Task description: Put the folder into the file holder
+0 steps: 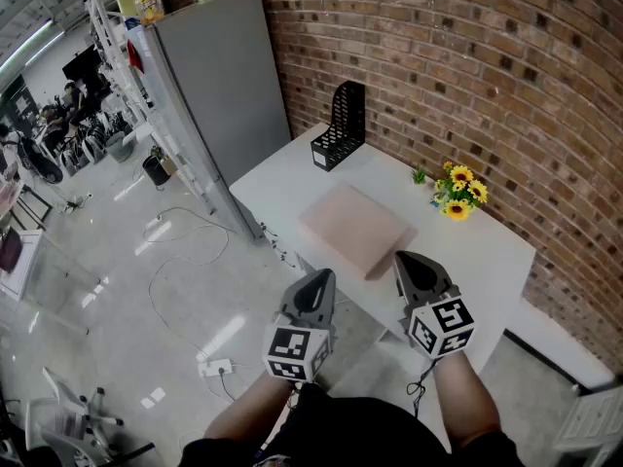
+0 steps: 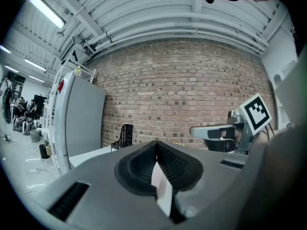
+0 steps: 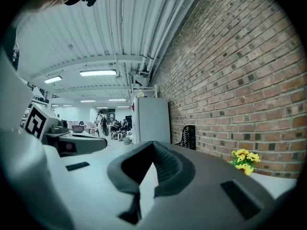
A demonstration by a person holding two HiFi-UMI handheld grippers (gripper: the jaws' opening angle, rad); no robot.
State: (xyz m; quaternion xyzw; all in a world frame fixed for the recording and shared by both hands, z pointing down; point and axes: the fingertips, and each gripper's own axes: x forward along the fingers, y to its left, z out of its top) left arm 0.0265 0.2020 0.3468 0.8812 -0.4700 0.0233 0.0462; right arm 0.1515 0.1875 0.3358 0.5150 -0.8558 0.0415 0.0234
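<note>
A pale pink folder (image 1: 352, 226) lies flat in the middle of the white table (image 1: 487, 251). The black mesh file holder (image 1: 341, 126) stands upright at the table's far left end, against the brick wall; it shows small in the left gripper view (image 2: 123, 137) and in the right gripper view (image 3: 186, 136). My left gripper (image 1: 319, 278) is shut and empty, held level in front of the table's near edge. My right gripper (image 1: 407, 259) is shut and empty too, its tip over the near edge, just right of the folder's near corner.
A small pot of yellow sunflowers (image 1: 458, 191) stands by the wall on the table's right half. A tall grey cabinet (image 1: 219, 86) stands left of the table. Cables and a power strip (image 1: 216, 367) lie on the floor below.
</note>
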